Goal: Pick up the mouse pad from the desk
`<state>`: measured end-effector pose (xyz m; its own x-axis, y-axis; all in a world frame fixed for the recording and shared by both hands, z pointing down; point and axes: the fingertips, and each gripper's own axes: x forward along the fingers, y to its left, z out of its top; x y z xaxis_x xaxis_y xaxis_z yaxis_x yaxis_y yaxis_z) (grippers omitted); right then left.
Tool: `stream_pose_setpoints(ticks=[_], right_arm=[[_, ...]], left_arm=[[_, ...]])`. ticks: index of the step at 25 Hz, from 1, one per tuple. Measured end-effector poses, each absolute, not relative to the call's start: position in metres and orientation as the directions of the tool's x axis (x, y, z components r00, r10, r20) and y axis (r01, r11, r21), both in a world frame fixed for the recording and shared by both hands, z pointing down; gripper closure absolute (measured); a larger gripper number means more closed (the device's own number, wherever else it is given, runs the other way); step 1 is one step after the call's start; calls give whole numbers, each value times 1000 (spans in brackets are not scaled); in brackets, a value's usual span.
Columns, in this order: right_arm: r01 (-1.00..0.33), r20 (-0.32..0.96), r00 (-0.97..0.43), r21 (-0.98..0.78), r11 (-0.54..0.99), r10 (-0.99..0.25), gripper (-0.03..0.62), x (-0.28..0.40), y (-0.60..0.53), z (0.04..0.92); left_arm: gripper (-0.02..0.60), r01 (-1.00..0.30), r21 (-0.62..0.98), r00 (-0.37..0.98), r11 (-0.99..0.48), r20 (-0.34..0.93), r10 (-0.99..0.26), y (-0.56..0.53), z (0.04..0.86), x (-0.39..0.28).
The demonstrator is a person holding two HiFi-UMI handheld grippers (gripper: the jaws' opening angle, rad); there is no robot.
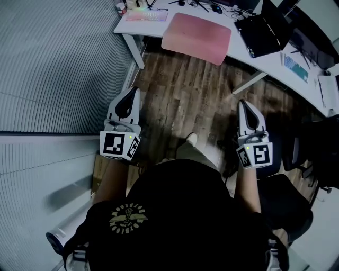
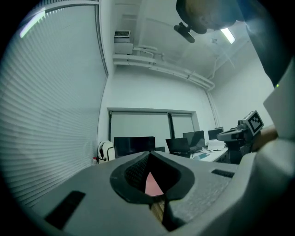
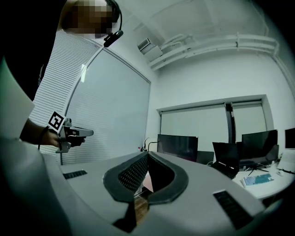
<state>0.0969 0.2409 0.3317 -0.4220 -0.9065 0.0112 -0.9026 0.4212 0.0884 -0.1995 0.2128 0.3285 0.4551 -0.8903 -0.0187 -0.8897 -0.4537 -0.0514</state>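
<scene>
The pink mouse pad (image 1: 196, 37) lies on the white desk (image 1: 238, 53) ahead, its near edge hanging over the desk's front. Both grippers are held level over the wooden floor, well short of the desk. My left gripper (image 1: 132, 91) is shut with nothing in it, and my right gripper (image 1: 244, 102) is shut and empty too. In the left gripper view a sliver of the pink pad (image 2: 152, 184) shows through the hollow behind the closed tips of the left gripper (image 2: 150, 153). The right gripper view shows the same past the right gripper (image 3: 147, 154), with a bit of the pad (image 3: 147, 183).
A lit keyboard (image 1: 145, 15) sits left of the pad, an open black laptop (image 1: 262, 32) to its right, another keyboard (image 1: 295, 66) further right. Desk legs (image 1: 136, 50) stand below. A black chair (image 1: 286, 206) is at my right, a blind-covered wall (image 1: 53, 63) at my left.
</scene>
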Motion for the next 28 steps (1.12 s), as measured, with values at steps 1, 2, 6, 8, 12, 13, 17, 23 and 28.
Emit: stream_pose_setpoints(ticks=[1,2,6,8,12,13,17,23,28], right_arm=[[-900,12,-428,86,427,-904,592,100,234,332],[-898,13,-433,83,433,-901,592,104,228,332],[-895,12,-441,72,441,-897,592,125,203,332],[-894,8,-444,68,443,-896,592,136,189,330],[-888,-1,-455,76,454,-890,592,155,168,324],[-887,-3,-456,78,455,-890,592,162,163,323],[-891,-8,-452,64,450,-892,592,194,142,322],[-874,-20,-485,50,484,-874,592,223,114,323],[-869,-40,-495,16,495,-868,592,232,98,326]], left_arm=[[574,-895,-51,444,-443,-20,-896,206,327,-198],[574,-899,-50,436,-435,-21,-900,200,326,-196],[574,-906,-51,422,-421,-24,-906,174,322,-183],[574,-911,-36,413,-412,-29,-910,160,320,-175],[574,-918,-25,397,-396,-41,-917,134,315,-162],[574,-918,-22,396,-396,-45,-917,128,313,-157],[574,-910,23,412,-415,-71,-908,107,302,-135],[574,-940,103,316,-325,-100,-944,84,294,-134],[574,-955,60,285,-291,-94,-954,85,286,-141]])
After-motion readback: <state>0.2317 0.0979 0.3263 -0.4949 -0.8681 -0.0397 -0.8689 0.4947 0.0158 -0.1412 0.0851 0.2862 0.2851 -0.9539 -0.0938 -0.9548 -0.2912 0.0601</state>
